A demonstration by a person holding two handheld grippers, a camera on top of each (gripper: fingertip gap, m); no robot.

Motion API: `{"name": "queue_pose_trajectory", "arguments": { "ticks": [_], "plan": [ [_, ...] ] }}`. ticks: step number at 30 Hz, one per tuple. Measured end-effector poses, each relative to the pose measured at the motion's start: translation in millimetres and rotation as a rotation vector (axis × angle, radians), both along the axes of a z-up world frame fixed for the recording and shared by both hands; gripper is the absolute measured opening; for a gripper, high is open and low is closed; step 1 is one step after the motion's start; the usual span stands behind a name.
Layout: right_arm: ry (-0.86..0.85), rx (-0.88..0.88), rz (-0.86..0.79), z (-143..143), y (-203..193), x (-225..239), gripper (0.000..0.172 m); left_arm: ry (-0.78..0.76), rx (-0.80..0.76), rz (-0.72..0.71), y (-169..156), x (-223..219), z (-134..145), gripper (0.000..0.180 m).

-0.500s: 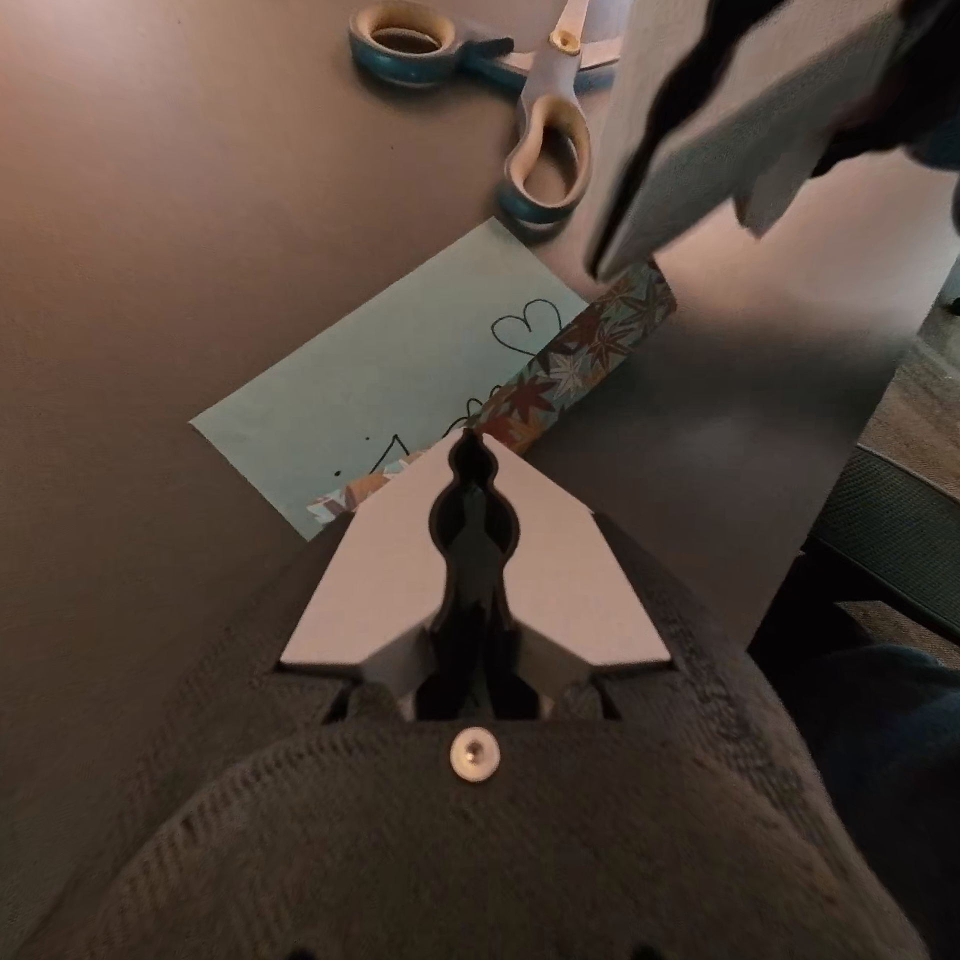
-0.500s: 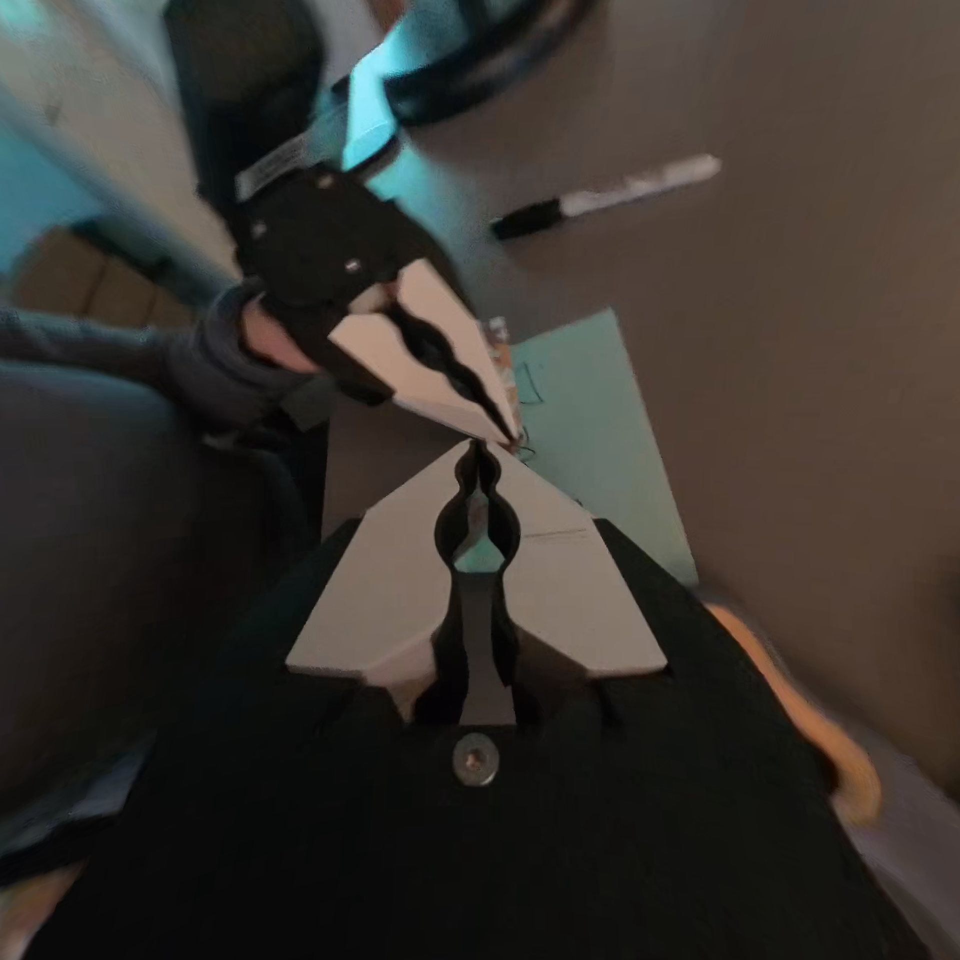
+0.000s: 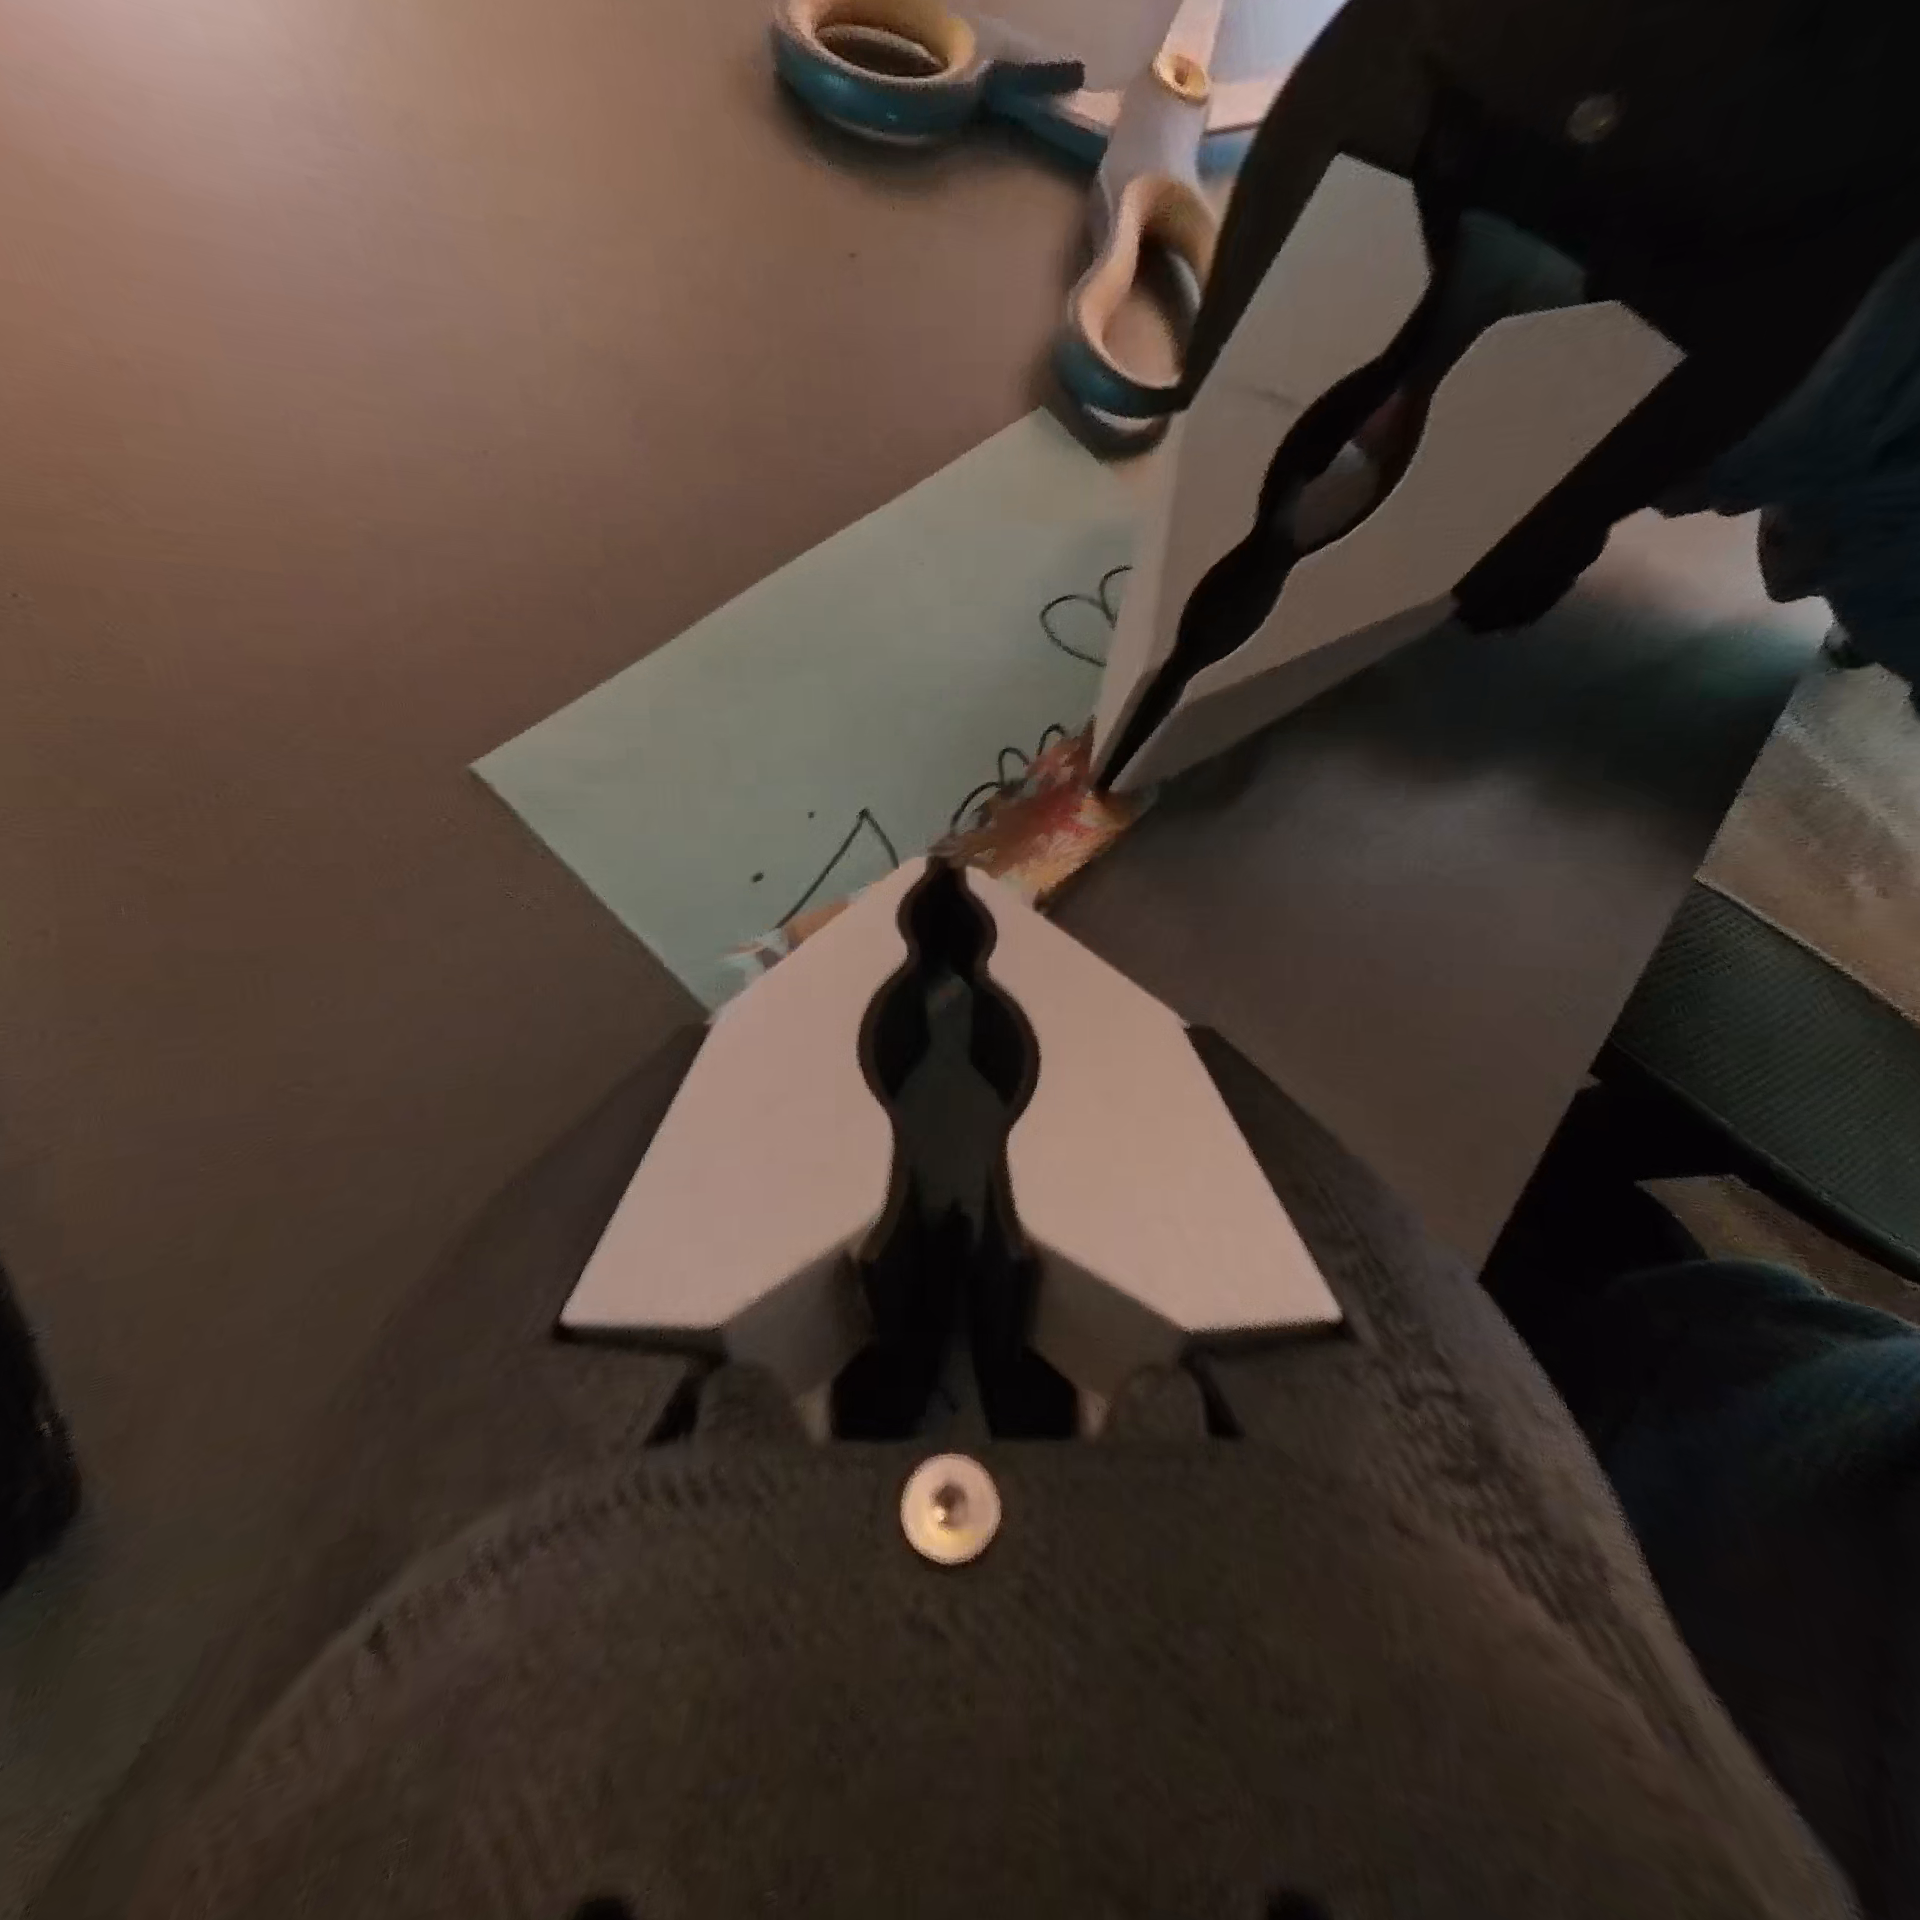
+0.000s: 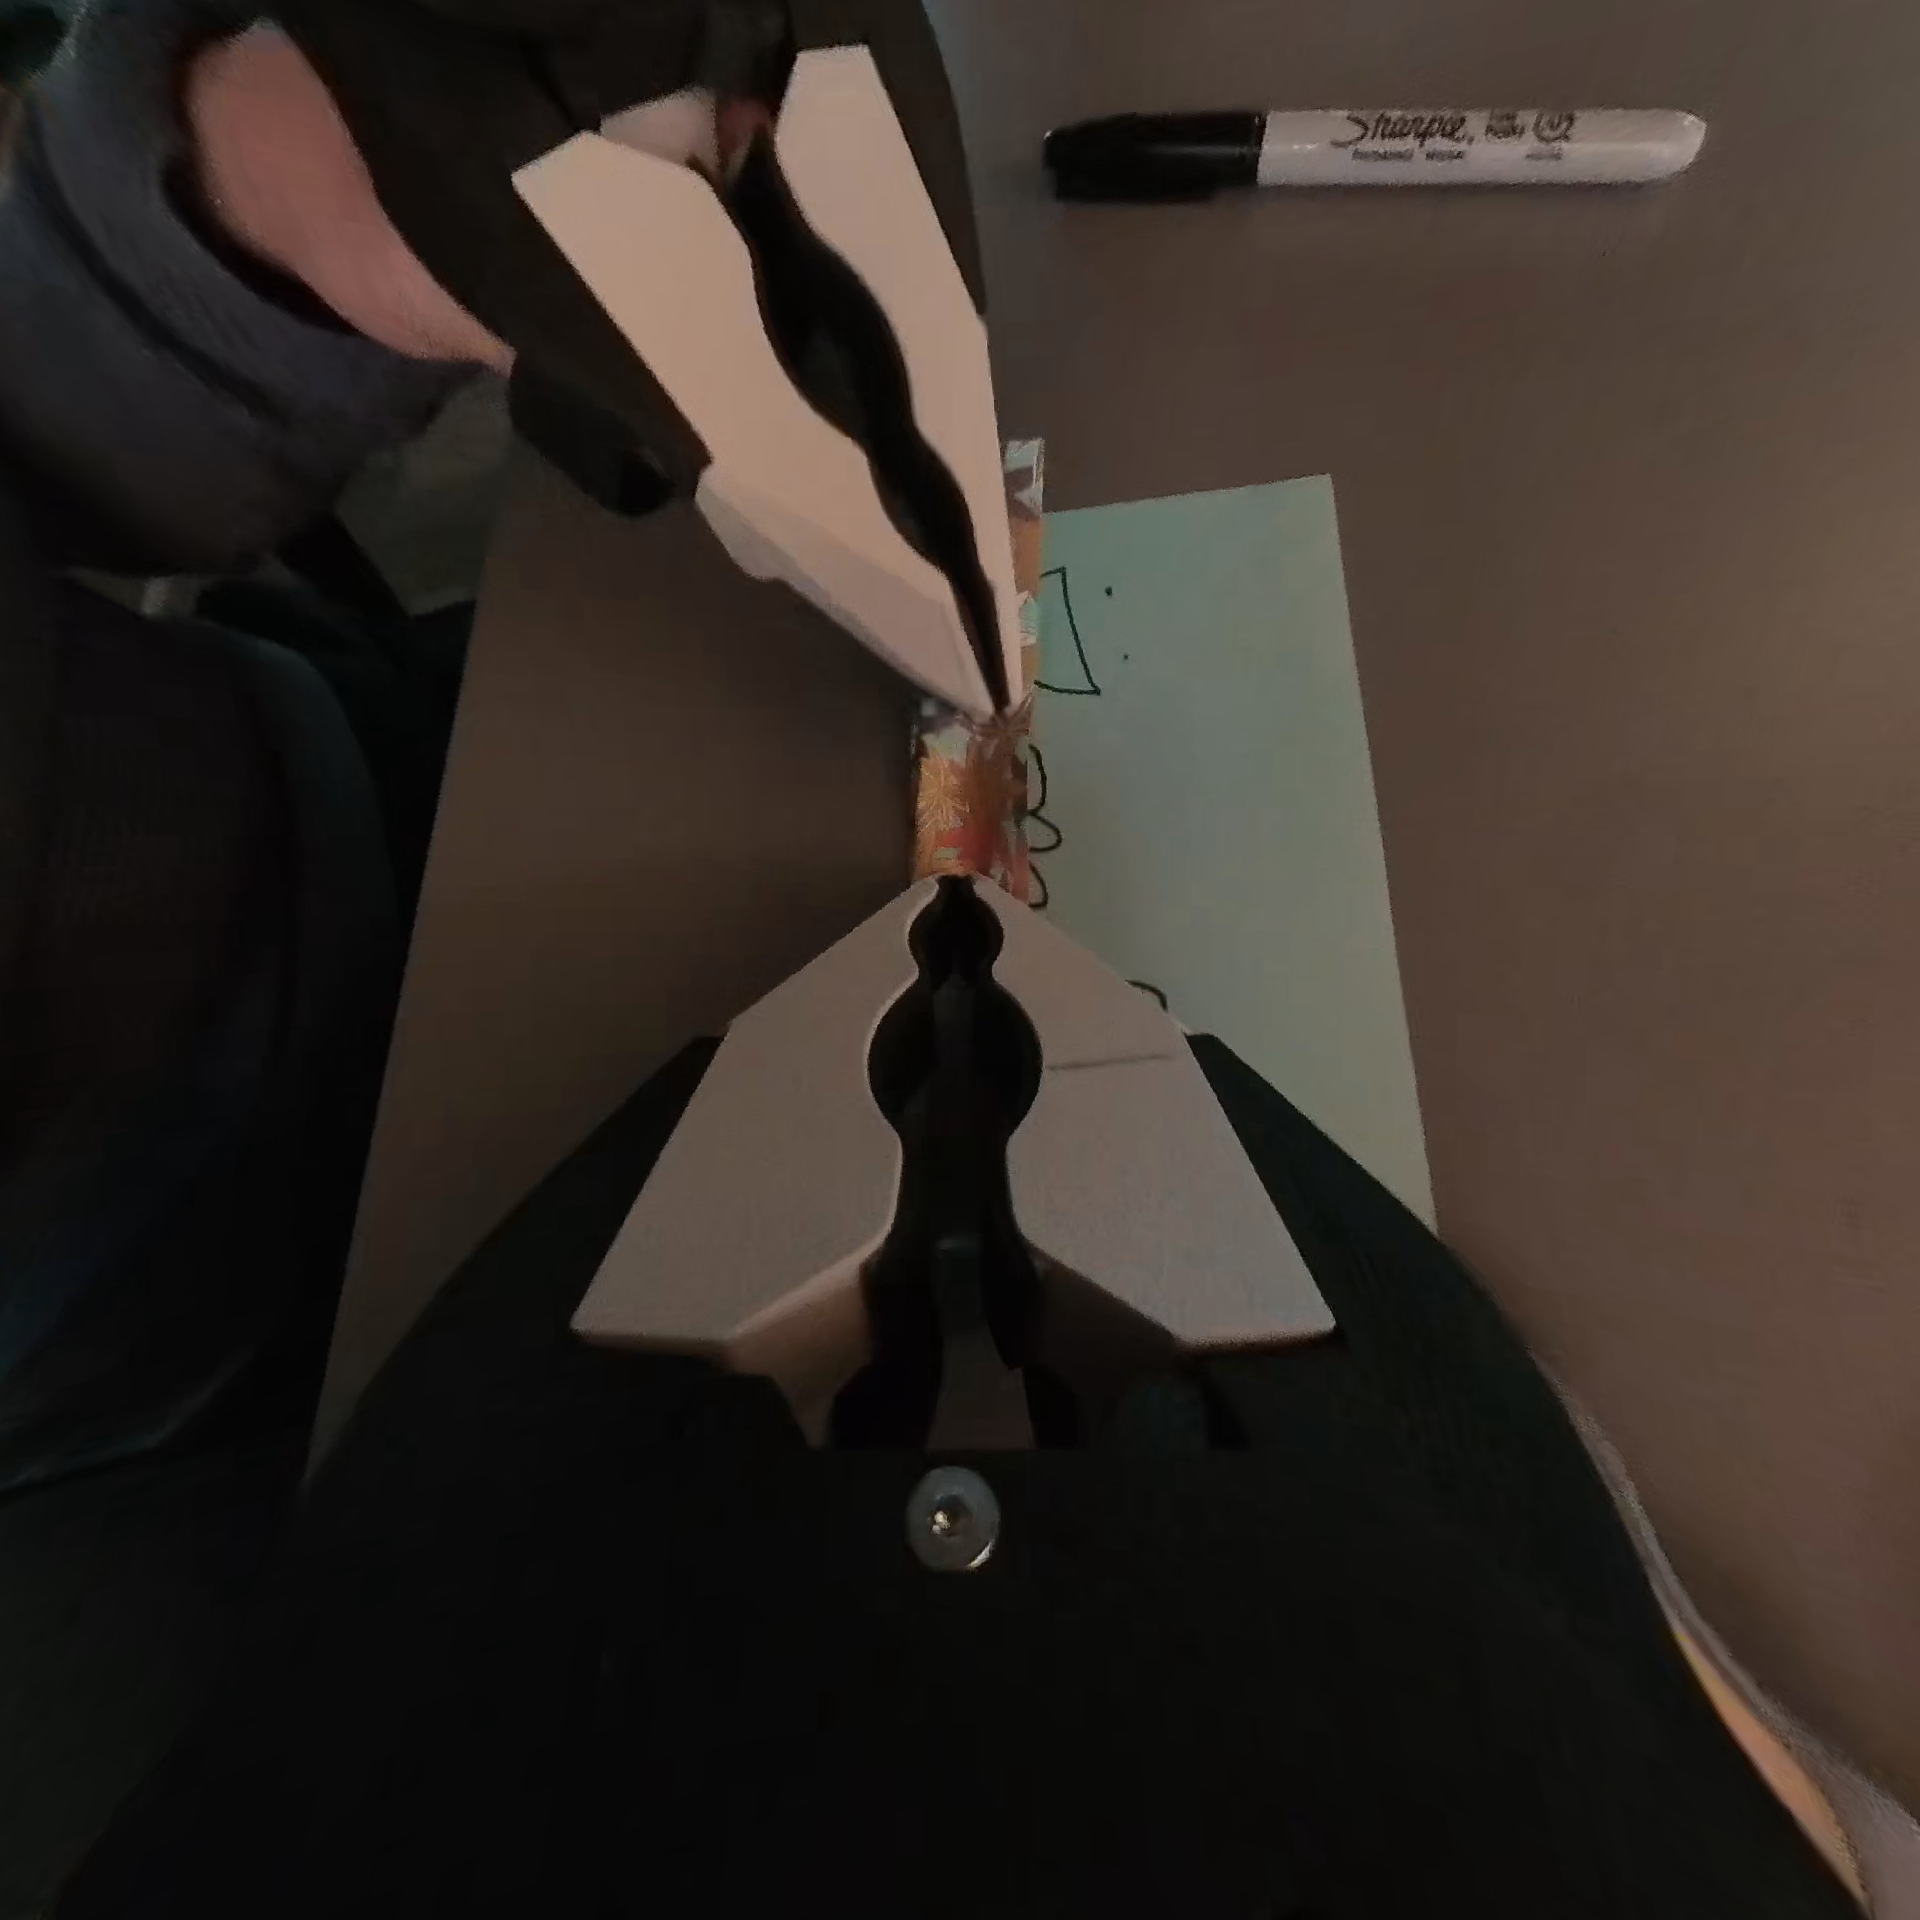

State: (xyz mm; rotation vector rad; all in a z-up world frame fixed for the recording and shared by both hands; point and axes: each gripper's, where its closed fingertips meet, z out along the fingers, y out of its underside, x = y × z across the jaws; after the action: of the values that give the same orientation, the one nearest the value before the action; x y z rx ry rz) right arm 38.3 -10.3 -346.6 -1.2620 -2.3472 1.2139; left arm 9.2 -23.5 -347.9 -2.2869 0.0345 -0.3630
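Tape, a leaf-patterned strip (image 4: 961,810), lies along the near edge of a pale green card (image 3: 831,748) on the brown table (image 3: 312,520), and it looks thin, light and limp, quick to crease, so I'd judge it best taken by an end. Left gripper (image 3: 951,868) and right gripper (image 4: 951,883) both have their fingers closed, tips touching the strip from opposite ends; whether either pinches it I cannot tell, while scissors (image 3: 1132,270) and a marker (image 4: 1371,151) lie well apart

Left tongs (image 3: 951,868) closed at patterned tape strip (image 3: 1049,842) along pale-green card (image 3: 831,748); right tongs (image 3: 1112,795) closed at strip's far end.
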Motion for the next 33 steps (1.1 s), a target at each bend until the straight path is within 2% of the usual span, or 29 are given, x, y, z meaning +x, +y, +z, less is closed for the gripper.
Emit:
{"name": "queue_pose_trajectory", "arguments": {
  "ticks": [7, 14, 23, 26, 31, 33],
  "plan": [
    [-0.013, -0.007, -0.047, 0, 13, 13, 0.0, 0.034, 0.008, -0.009, -16, -8, 0, 0.0],
    [0.01, 0.031, -0.079, 0, 27, 32, 0.0, 0.111, 0.029, -0.077, -33, -7, -1, 0.0],
    [0.014, 0.088, -0.145, -1, 44, 53, 0.0, 0.138, 0.035, -0.102, -37, -5, -1, 0.0],
    [0.114, 0.126, -0.133, 15, 35, 50, 0.0, 0.148, 0.036, -0.104, -40, -4, -1, 0.0],
    [0.246, 0.344, -0.036, 25, 14, 44, 0.04, 0.139, 0.032, -0.099, -44, -2, -1, 0.0],
    [0.314, 0.379, -0.05, 39, 13, 40, 0.046, 0.136, 0.032, -0.095, -44, -2, -1, 0.0]
  ]
}}
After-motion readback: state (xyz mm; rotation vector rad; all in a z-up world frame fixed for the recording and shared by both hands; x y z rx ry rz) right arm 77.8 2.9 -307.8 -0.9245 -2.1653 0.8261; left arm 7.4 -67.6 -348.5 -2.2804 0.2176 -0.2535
